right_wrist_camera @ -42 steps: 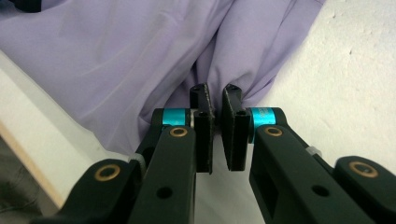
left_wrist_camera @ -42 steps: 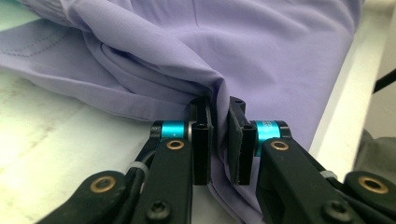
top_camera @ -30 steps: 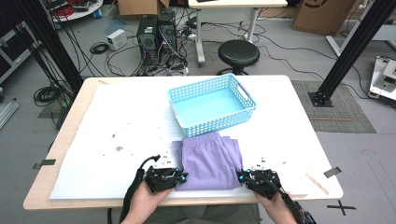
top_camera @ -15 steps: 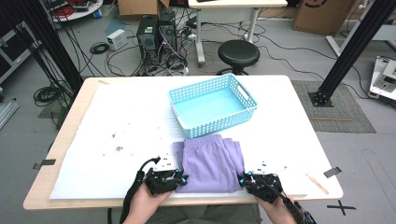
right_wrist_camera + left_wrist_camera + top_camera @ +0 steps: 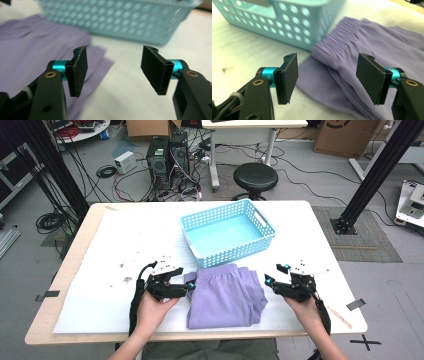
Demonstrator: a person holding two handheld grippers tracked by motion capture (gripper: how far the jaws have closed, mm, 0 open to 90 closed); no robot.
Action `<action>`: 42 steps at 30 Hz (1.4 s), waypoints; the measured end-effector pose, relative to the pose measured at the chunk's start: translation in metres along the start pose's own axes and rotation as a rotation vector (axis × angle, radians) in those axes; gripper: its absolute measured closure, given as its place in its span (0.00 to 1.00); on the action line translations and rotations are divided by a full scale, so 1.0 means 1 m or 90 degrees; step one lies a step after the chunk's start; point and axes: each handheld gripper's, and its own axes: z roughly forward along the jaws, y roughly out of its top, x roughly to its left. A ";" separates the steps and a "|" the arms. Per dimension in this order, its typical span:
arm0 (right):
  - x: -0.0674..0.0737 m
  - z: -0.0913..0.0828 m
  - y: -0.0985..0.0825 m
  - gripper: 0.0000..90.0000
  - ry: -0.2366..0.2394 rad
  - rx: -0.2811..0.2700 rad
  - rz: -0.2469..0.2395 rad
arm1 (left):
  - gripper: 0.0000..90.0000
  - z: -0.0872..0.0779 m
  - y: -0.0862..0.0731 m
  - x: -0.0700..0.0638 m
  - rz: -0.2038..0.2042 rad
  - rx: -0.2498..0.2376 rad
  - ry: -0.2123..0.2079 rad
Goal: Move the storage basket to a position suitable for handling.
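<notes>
Both tools are seen with their pads standing wide and nothing between them: the left tool [image 5: 189,286] is held just off the left edge of the folded purple garment [image 5: 225,295], the right tool [image 5: 269,281] just off its right edge. Compared with a second ago, when both were clamped at the cloth's near corners, the jaws have just been opening and the hands have been drawn apart and back. The garment is left flat on the table [image 5: 125,240], touching the near wall of the blue basket [image 5: 227,232]. A fold is judged finished; the move into the basket is not yet made.
</notes>
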 end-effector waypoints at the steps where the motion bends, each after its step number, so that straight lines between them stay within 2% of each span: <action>1: -0.006 0.004 0.003 0.41 -0.004 -0.003 0.000 | 0.37 0.003 0.003 0.001 0.005 0.000 0.005; 4: -0.025 0.016 0.013 0.35 -0.012 -0.012 0.008 | 0.35 0.015 0.012 0.006 0.004 -0.001 0.018; 6: -0.038 0.024 0.019 0.33 -0.004 -0.004 0.029 | 0.33 0.023 0.016 0.009 0.001 0.001 0.027; 9: -0.058 0.038 0.026 0.32 -0.004 0.005 0.040 | 0.32 0.032 0.022 0.012 0.001 -0.004 0.036; 13: -0.071 0.054 0.028 0.33 -0.010 0.002 0.018 | 0.32 0.043 0.026 0.015 0.006 -0.021 0.030; 14: -0.073 0.057 0.027 0.33 -0.007 -0.002 0.018 | 0.32 0.046 0.027 0.016 0.011 -0.012 0.029; 16: -0.078 0.064 0.028 0.33 -0.004 0.007 0.015 | 0.32 0.053 0.030 0.019 -0.001 -0.003 0.012; 18: -0.084 0.069 0.030 0.33 0.008 0.019 0.011 | 0.30 0.058 0.034 0.022 -0.005 0.002 0.012; 20: -0.089 0.075 0.033 0.33 0.026 0.012 0.010 | 0.30 0.061 0.035 0.026 -0.018 -0.009 0.012; 22: -0.092 0.079 0.033 0.33 0.028 0.003 0.004 | 0.30 0.063 0.034 0.029 -0.028 -0.009 0.013; 24: -0.095 0.083 0.035 0.33 0.030 0.017 0.000 | 0.30 0.064 0.033 0.032 -0.033 -0.005 0.004; 27: -0.095 0.088 0.039 0.33 0.029 0.019 -0.012 | 0.29 0.064 0.033 0.030 -0.014 -0.002 0.019; 29: -0.094 0.089 0.040 0.34 0.024 0.021 -0.017 | 0.29 0.065 0.033 0.030 -0.011 -0.003 0.025; 31: -0.094 0.090 0.039 0.45 0.028 0.028 -0.023 | 0.30 0.066 0.033 0.031 -0.003 -0.004 0.033; 35: -0.091 0.091 0.039 0.55 -0.003 0.031 -0.047 | 0.34 0.063 0.034 0.032 0.019 -0.007 0.057; 36: -0.089 0.091 0.040 0.56 -0.007 0.034 -0.054 | 0.38 0.061 0.035 0.032 0.032 -0.026 0.055; 37: -0.088 0.091 0.040 0.57 -0.008 0.036 -0.060 | 0.41 0.059 0.036 0.032 0.033 -0.028 0.063; 39: -0.084 0.090 0.040 0.60 -0.017 0.038 -0.069 | 0.41 0.059 0.035 0.035 0.020 -0.028 0.061; 42: -0.079 0.089 0.040 0.62 -0.024 0.038 -0.077 | 0.41 0.058 0.034 0.038 0.017 -0.029 0.059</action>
